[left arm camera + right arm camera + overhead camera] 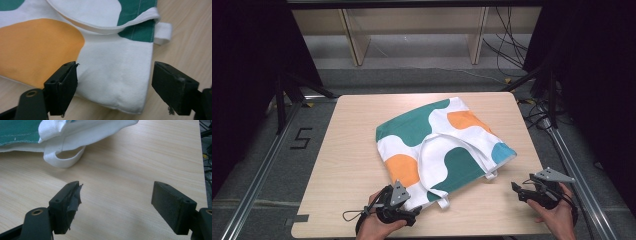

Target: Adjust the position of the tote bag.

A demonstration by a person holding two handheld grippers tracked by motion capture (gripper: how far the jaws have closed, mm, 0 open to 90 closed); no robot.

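From the high view, the tote bag [439, 145] is lying flat in the middle of the bench [347, 150], angled so one corner points toward the near edge, with its white handles folded on top of the green, orange and blue blobs. The left gripper [412, 212] sits right at that near corner of the bag, and the right gripper [518, 190] is parked over bare wood by the bench's near right corner, a bit apart from the bag's small side loop [491, 175]. Only writing I can spot is a black "5" [301, 138] taped on the floor off the bench's left edge; no brand or label readable on the bag itself. In the left gripper view, the jaws are spread wide with the bag's white corner [120, 82] sitting between them, not pinched yet, and a little white loop [163, 32] pokes out past the bag's side edge. In the right gripper view, that gripper is released too, jaws wide apart over plain bench [140, 157], with a white strap loop [66, 158] and the bag's edge up ahead, not touched. So my read: this looks like the very start of a fold or pick-up. Nothing is grabbed, the bag looks unfolded, the left side is lined up on its corner and basically just needs to close, while the right one has yet to get to the fabric.
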